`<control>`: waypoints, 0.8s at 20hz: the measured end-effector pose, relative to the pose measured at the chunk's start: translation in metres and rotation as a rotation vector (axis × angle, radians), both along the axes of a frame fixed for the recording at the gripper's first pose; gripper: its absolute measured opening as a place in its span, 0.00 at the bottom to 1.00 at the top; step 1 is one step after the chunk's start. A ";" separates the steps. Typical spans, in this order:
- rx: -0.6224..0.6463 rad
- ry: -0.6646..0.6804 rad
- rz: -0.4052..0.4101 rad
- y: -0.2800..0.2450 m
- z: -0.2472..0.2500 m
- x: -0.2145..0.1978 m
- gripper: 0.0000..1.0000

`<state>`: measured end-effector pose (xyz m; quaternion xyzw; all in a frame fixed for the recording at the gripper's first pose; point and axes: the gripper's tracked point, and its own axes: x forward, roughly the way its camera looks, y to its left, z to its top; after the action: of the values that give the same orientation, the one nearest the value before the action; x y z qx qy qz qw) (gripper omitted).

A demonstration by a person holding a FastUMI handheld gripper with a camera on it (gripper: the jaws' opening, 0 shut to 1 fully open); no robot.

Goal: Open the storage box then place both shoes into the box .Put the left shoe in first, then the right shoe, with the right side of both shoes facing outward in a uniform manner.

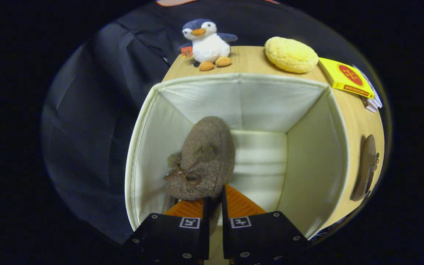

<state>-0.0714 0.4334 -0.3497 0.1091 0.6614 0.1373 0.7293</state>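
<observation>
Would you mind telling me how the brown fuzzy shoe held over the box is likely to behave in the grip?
The brown shoe looks soft and fuzzy, so it probably flexes rather than staying stiff. The gripper pinches only its rear edge, so the toe may sag or swing. It seems light, and unlikely to slip against its felted surface.

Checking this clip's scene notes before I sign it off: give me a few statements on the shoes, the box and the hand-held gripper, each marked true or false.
1. The hand-held gripper is shut on a brown shoe that hangs inside the open storage box. True.
2. Both shoes are already in the box. False: the second shoe lies on the wooden table beside the box.
3. A plush penguin stands on the table beyond the box. True.
4. The box's lid covers its opening. False: the box is open and its pale lining shows.
5. A round yellow bun lies inside the box. False: it lies on the table beyond the box, next to a yellow packet.
</observation>
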 end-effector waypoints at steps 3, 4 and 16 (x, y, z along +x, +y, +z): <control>0.086 -0.015 0.022 0.002 0.015 -0.003 0.28; 0.124 -0.029 0.019 0.004 0.024 -0.001 0.32; 0.276 -0.333 -0.006 -0.099 0.107 0.028 0.77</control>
<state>-0.0436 0.3345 -0.2427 0.1855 0.5063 0.2405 0.8071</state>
